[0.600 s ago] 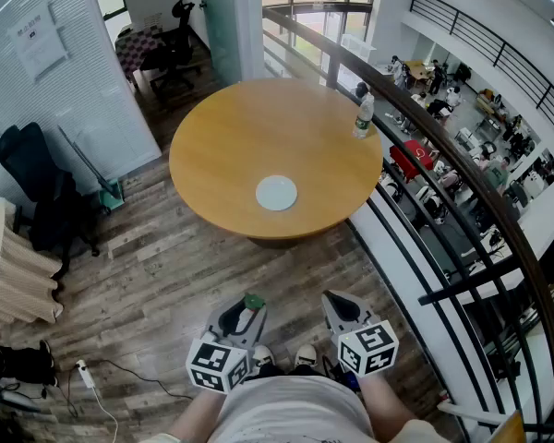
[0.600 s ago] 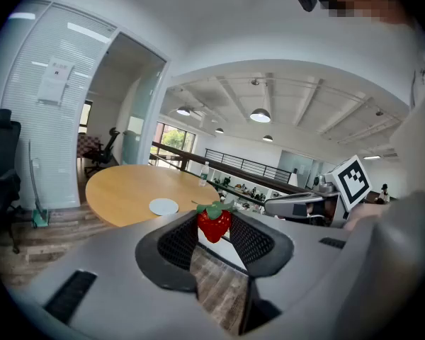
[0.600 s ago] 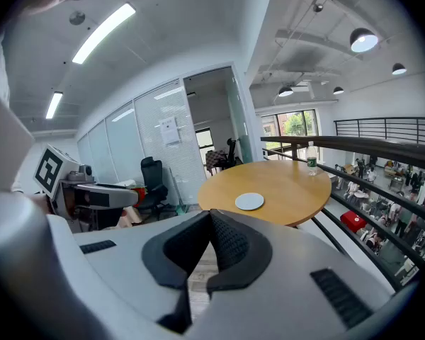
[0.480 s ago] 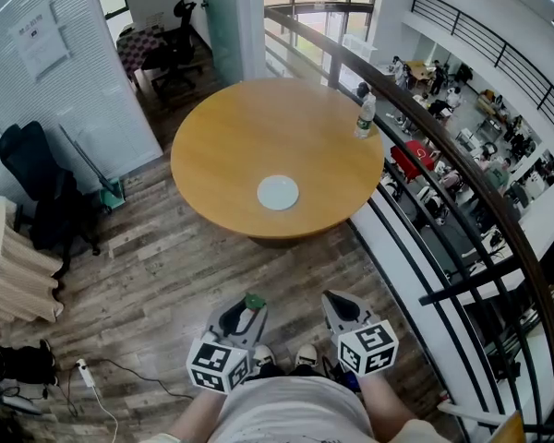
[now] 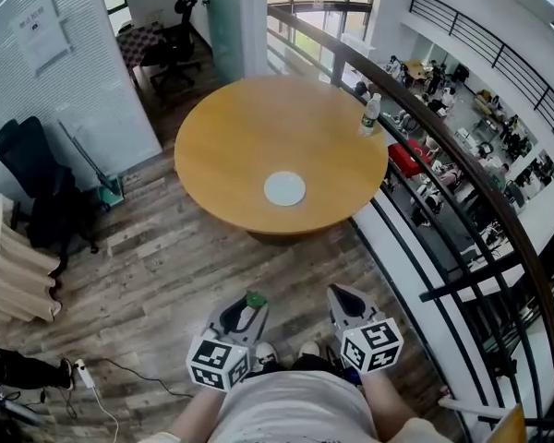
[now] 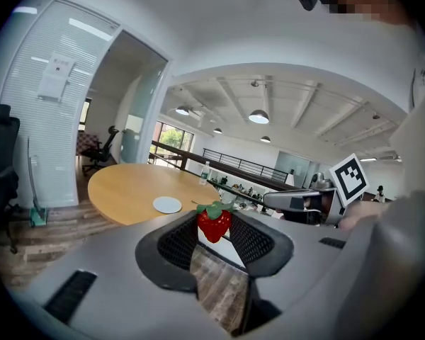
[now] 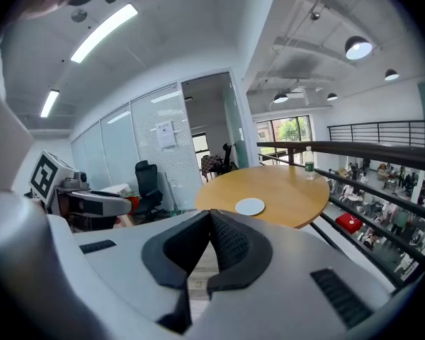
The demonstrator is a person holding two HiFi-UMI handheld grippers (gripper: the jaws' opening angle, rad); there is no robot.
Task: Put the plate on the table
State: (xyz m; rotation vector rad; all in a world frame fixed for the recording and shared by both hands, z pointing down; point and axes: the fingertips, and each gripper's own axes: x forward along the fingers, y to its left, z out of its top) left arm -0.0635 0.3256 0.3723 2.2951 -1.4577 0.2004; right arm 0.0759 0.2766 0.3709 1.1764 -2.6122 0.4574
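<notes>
Plate [image 5: 284, 188] is seen far ahead on the counter [image 5: 231, 146], well apart from the left gripper [image 5: 246, 308], whose fingers are gripping a strawberry [image 6: 214, 224], and from the right gripper [image 5: 343, 295], whose fingers are closed on nothing.

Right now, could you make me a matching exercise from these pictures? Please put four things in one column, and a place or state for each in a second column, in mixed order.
Things:
1. strawberry
2. plate
3. water bottle
4. right claw

Places or states:
a. shut, with nothing in it
b. upright at the table's rim
c. held in the left claw
d. lying flat on the round table

Right pairs: 1-c, 2-d, 3-b, 4-a.
</notes>
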